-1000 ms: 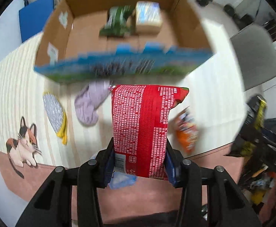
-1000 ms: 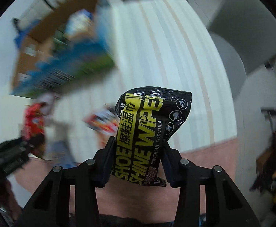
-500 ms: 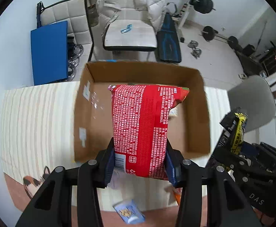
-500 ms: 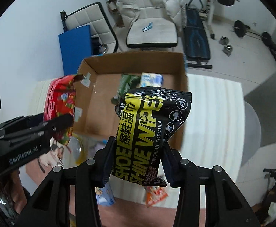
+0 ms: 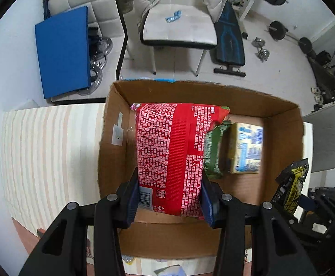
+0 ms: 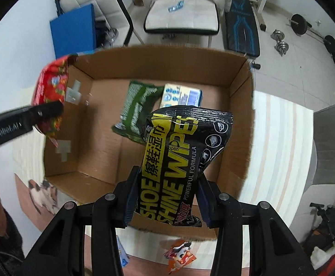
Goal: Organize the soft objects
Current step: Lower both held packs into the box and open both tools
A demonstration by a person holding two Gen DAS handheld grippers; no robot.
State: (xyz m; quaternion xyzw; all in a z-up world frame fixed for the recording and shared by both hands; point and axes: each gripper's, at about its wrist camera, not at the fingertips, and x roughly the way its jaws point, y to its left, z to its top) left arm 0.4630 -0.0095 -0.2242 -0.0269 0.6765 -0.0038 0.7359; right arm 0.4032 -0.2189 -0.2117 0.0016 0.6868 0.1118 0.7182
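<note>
Red pack [image 5: 169,158], pinched by the left fingers [image 5: 134,197], and wipes [image 6: 181,161], pinched by the right fingers [image 6: 133,195], hang over the box [image 6: 241,73]; lower each onto bare cardboard before letting go

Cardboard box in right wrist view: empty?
No. The cardboard box already holds a green packet and a yellow-blue pack lying on its floor.
</note>
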